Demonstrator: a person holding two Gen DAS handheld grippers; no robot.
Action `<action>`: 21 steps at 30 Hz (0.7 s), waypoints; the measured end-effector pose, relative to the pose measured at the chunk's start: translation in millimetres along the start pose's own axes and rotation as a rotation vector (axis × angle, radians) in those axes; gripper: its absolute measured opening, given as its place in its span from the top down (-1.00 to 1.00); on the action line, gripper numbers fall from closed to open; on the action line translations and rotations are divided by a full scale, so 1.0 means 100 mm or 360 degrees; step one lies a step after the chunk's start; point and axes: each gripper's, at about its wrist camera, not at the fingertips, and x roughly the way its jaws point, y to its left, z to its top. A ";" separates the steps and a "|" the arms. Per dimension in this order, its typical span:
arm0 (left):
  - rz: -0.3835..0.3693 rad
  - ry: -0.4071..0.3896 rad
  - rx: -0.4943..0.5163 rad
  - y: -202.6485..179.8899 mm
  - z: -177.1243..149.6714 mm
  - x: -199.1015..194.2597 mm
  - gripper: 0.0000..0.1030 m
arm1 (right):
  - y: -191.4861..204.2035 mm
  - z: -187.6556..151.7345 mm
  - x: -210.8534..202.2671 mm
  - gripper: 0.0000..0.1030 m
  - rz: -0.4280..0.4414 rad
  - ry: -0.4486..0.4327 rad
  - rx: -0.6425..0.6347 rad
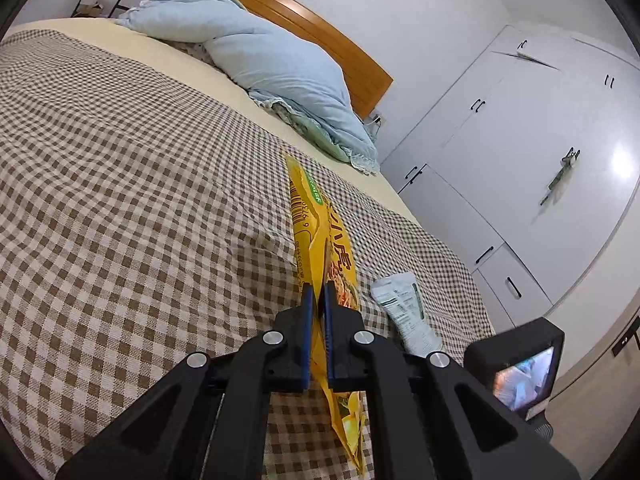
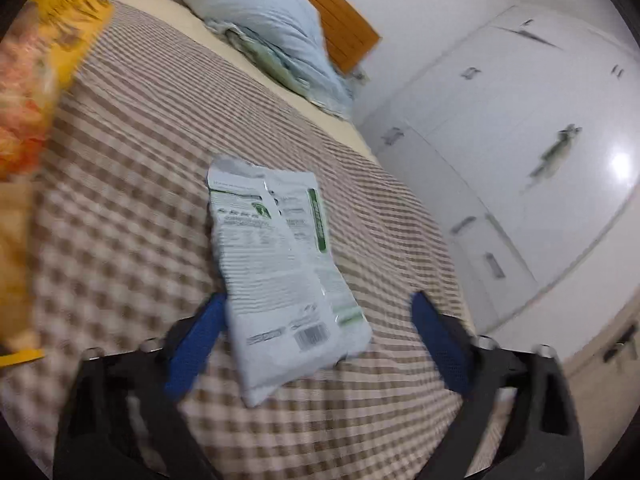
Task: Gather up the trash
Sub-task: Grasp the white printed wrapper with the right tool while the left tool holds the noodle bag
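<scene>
Bedroom with white wardrobe doors (image 1: 520, 152) and a wooden headboard (image 1: 304, 28): a checked bedspread (image 1: 120, 200) is spread over the bed, with a pale blue quilt (image 1: 256, 60) bunched near its head. A yellow snack wrapper (image 1: 316, 236) is clamped edge-on in the left gripper (image 1: 316, 304), whose jaws are pressed together on the foil and carried clear of the bedspread. A white and green wrapper (image 2: 280, 272) is seen lying flat on the bedspread near the bed's edge, its barcode end nearest the right gripper (image 2: 316, 340). That gripper's jaws are spread apart, one blue pad (image 2: 196, 344) just beside the wrapper's left edge, the other (image 2: 436, 344) well off to the right; nothing is pinched yet. The step in hand is judged to be the pick-up of this second wrapper. It would be best served if the jaws were centred over the near end, lowered until the pads straddle it, and closed gently, so that the thin film is gathered rather than pushed along the cloth or the bedspread caught with it.
</scene>
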 end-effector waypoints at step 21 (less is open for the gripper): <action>-0.0018 0.0009 0.0045 -0.11 -0.06 0.05 0.95 | -0.05 0.06 0.56 0.23 0.0169 0.0173 0.0050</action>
